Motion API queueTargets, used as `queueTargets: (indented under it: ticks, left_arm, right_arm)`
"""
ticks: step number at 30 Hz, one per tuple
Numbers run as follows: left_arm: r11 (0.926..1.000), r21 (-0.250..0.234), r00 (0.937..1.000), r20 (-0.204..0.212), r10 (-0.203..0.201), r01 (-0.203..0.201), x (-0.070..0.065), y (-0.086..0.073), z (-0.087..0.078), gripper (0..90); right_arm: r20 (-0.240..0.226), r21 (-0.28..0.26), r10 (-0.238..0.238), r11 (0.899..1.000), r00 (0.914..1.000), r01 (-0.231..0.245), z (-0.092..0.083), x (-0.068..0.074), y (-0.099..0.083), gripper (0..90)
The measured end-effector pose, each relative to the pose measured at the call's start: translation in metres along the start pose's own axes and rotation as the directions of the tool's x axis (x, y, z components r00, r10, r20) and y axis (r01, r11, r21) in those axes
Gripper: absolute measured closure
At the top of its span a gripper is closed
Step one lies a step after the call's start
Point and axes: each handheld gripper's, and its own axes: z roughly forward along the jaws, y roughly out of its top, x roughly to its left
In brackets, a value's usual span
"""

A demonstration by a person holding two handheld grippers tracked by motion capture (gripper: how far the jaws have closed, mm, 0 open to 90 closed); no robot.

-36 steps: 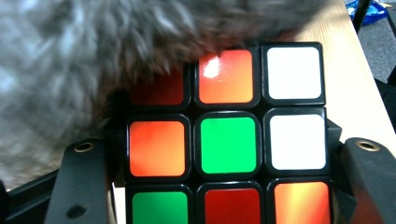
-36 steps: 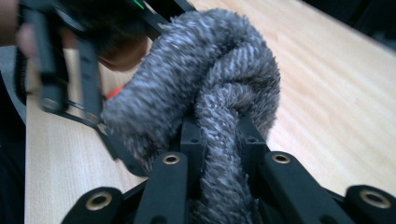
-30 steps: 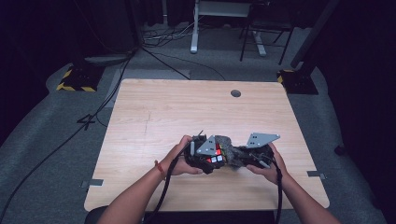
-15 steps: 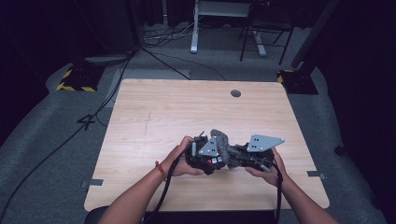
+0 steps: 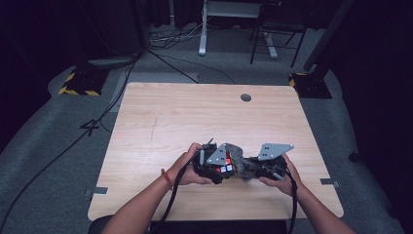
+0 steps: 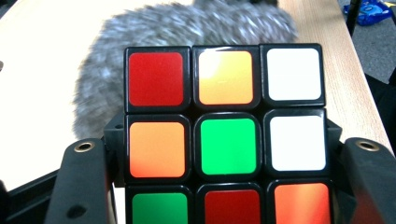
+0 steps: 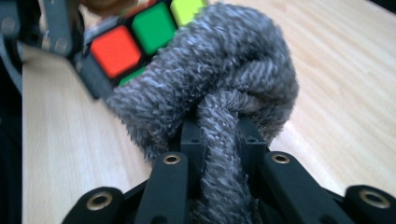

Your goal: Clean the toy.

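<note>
A colour-tiled puzzle cube (image 6: 226,135) sits between the black jaws of my left gripper (image 6: 226,186), which is shut on it; in the high view the cube (image 5: 223,165) shows red and white tiles near the table's front. A fuzzy grey cloth (image 7: 210,93) is bunched up and pinched between the jaws of my right gripper (image 7: 219,154). In the high view the cloth (image 5: 239,161) lies against the cube's right side, between my left gripper (image 5: 219,168) and my right gripper (image 5: 251,168). The cloth (image 6: 187,32) rises blurred behind the cube.
The light wooden table (image 5: 195,117) has a round cable hole (image 5: 246,97) at its far side. Dark floor with cables, yellow-black striped bases (image 5: 78,84) and chair legs lies beyond the far edge.
The right gripper with the cloth has shifted slightly against the cube; the left gripper holds still.
</note>
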Motion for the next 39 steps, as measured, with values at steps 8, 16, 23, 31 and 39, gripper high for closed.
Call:
queueTargets:
  ticks: [8,16,23,31,39]
  left_arm:
    - [0.9994,-0.005,0.9994,0.001,-0.034,0.034,0.003,-0.003,0.002,33.7]
    - [0.9999,-0.002,0.9997,0.022,-0.014,0.014,-0.004,0.0,0.01,33.6]
    - [0.9946,-0.101,0.9995,0.021,-0.023,0.025,-0.001,0.004,-0.011,33.6]
    - [0.9808,-0.186,0.998,0.03,-0.056,0.061,0.004,0.002,-0.021,33.7]
    - [0.988,-0.147,0.9986,0.03,-0.043,0.047,0.004,-0.002,-0.012,33.3]
  right_arm:
    - [-0.011,-0.089,-0.046,0.995,0.9989,0.045,-0.011,0.012,0.013,77.9]
    - [0.022,-0.107,-0.029,0.994,0.9993,0.032,-0.01,0.006,0.02,77.9]
    - [0.032,-0.035,0.016,0.999,0.9994,-0.015,-0.006,-0.009,0.003,78.3]
    - [-0.001,-0.023,0.002,1.0,1.0,-0.003,0.002,-0.005,0.006,78.2]
    - [-0.033,-0.049,0.016,0.999,0.9993,-0.018,-0.001,-0.004,0.004,78.3]
